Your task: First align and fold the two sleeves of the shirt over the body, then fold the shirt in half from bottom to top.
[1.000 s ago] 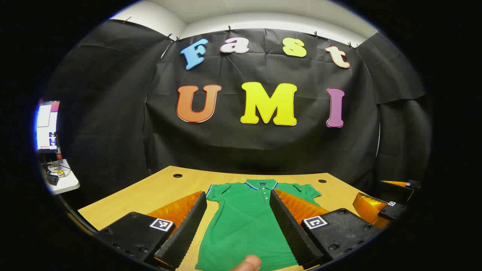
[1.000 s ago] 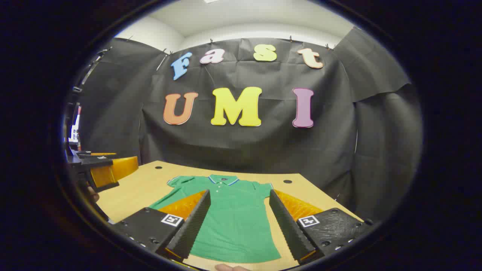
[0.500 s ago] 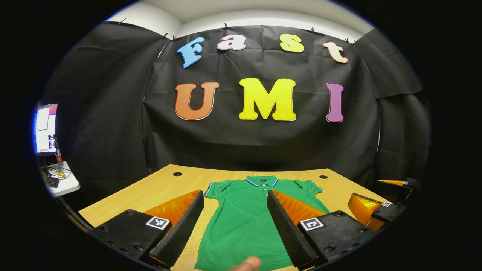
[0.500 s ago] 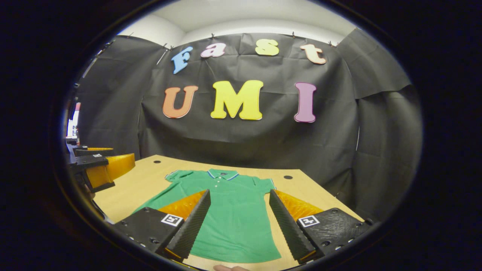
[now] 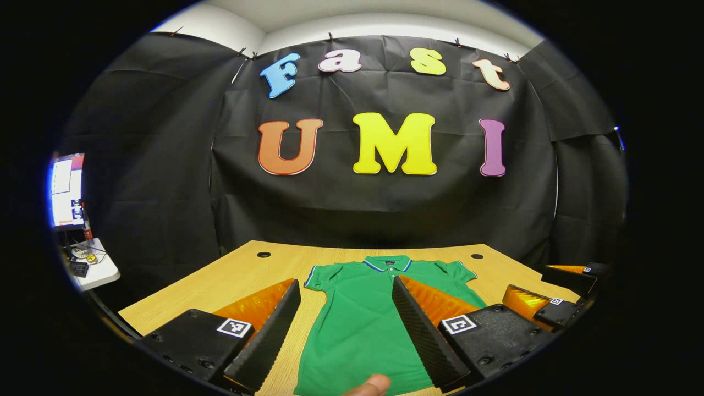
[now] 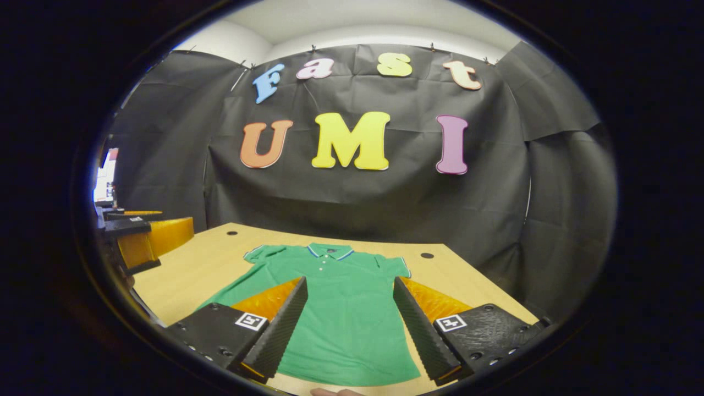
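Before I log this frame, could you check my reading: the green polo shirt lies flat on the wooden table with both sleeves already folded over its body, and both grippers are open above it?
One detail is wrong: the sleeves are not folded yet. In the right gripper view the green polo shirt lies flat on the wooden table with both sleeves spread outward. The rest holds: the left gripper and right gripper are open above it.

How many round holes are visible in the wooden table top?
2. One hole is at the far left of the wooden table, one hole at the far right, either side of the green polo shirt. The grippers may hide more.
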A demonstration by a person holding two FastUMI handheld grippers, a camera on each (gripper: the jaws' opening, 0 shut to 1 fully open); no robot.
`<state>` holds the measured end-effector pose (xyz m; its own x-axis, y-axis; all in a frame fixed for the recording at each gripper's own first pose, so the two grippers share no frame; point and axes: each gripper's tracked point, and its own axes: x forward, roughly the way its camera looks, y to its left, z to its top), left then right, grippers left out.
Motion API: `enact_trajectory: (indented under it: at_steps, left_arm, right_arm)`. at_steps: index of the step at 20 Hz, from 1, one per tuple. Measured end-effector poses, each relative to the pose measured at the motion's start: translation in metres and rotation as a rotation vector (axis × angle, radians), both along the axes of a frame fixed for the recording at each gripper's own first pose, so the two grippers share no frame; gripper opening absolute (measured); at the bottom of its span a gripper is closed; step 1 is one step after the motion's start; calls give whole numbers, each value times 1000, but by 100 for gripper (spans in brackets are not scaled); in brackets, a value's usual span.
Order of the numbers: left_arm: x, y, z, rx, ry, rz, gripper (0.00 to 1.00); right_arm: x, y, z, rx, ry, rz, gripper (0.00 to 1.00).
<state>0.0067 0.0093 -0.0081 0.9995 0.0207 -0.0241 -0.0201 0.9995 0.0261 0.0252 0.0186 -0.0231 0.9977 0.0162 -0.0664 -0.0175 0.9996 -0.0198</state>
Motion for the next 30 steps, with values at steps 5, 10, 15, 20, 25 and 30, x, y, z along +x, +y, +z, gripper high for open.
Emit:
enact_trajectory:
  at_steps: [5, 10, 15, 20, 25, 30]
  left_arm:
    - [3, 2, -2, 5, 5, 1, 100]
    - [9, 0, -8, 0, 17, 4, 100]
    - [16, 11, -7, 53, -11, 38, 100]
    - [25, 21, -15, -16, 4, 74, 100]
    - [34, 22, -23, 0, 18, 84, 100]
    - [40, 25, -35, 34, 50, 112, 100]
  right_arm:
    - [6, -1, -10, 0, 15, -6, 97]
    - [27, -21, -2, -18, -14, -31, 95]
    - [90, -72, 7, -40, -13, -99, 97]
    - [194, -123, -22, -40, 124, -156, 95]
    - [294, -146, -88, 18, 312, -161, 97]
    - [358, -161, -124, -8, 389, -177, 96]
